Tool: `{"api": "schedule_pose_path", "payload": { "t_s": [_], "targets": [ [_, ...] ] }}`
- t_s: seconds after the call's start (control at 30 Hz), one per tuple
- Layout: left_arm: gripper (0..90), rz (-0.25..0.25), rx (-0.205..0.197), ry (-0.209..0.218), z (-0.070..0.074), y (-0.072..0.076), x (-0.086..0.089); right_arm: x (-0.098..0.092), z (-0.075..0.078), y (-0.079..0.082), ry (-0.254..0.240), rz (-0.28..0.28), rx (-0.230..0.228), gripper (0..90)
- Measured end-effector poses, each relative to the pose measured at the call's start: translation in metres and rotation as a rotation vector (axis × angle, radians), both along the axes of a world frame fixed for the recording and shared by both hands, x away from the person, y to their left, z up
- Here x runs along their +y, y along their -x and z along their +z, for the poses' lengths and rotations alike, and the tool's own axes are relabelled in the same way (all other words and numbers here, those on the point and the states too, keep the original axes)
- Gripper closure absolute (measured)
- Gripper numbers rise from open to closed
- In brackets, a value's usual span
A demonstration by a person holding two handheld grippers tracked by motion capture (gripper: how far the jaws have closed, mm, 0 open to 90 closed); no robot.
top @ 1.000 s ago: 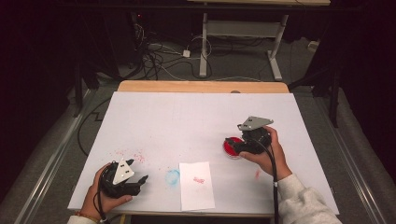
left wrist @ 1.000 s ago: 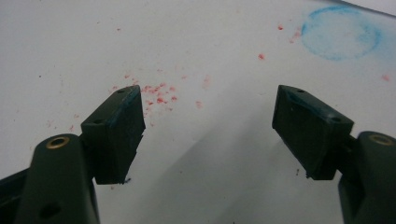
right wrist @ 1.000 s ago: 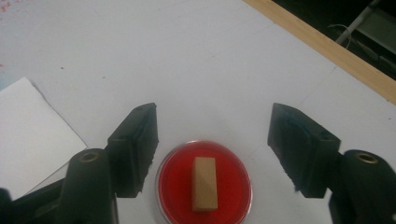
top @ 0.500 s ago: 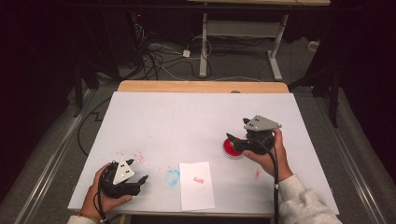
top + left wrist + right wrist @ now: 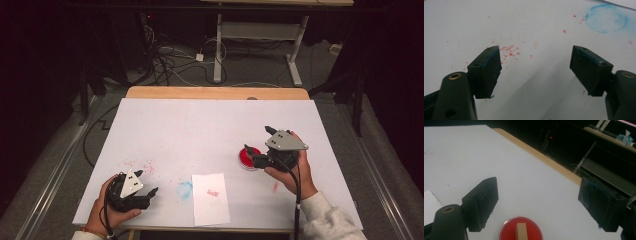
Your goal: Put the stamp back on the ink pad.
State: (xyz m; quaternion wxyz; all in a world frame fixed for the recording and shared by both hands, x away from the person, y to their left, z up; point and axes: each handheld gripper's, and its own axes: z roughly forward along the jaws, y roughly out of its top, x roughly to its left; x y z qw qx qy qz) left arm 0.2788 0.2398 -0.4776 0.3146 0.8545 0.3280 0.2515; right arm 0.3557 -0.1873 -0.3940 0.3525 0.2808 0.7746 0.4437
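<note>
A round red stamp point(image 5: 247, 158) with a short wooden handle point(image 5: 521, 231) stands on the white table point(image 5: 210, 130) at the right. My right gripper point(image 5: 256, 141) hovers just right of it, open, jaws pointing left across it. In the right gripper view the red stamp point(image 5: 510, 232) sits low between that open gripper's point(image 5: 539, 195) jaws, touching neither. My left gripper point(image 5: 146, 182) rests near the front left corner, open and holding nothing. Its jaws point(image 5: 535, 61) stand wide apart over red ink specks point(image 5: 510, 50).
A white paper slip point(image 5: 210, 199) bearing a red stamp mark point(image 5: 213, 192) lies at the front middle. A blue ink ring point(image 5: 184, 190) sits just left of it, also the blue ring point(image 5: 606, 18). Wooden table edge point(image 5: 215, 93) at the back; cables and desk legs beyond.
My right gripper has drawn back to the right and toward the person, away from the red stamp, which stayed put. The left gripper has not moved.
</note>
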Motion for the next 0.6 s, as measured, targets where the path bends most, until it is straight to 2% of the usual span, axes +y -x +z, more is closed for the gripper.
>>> {"api": "schedule_pose_path", "payload": {
  "t_s": [0.23, 0.33, 0.6],
  "targets": [
    [24.4, 0.000, 0.002, -0.002, 0.000, 0.000, -0.001, -0.003, 0.002, 0.012, 0.004, -0.009, -0.052, 16.2],
    [24.4, 0.000, 0.003, -0.002, 0.000, 0.000, -0.001, -0.006, 0.003, 0.016, -0.013, 0.008, -0.054, 16.2],
    [24.4, -0.001, 0.005, -0.002, 0.000, 0.000, -0.001, -0.013, 0.004, 0.025, -0.004, 0.013, -0.072, 16.3]
  ]
}}
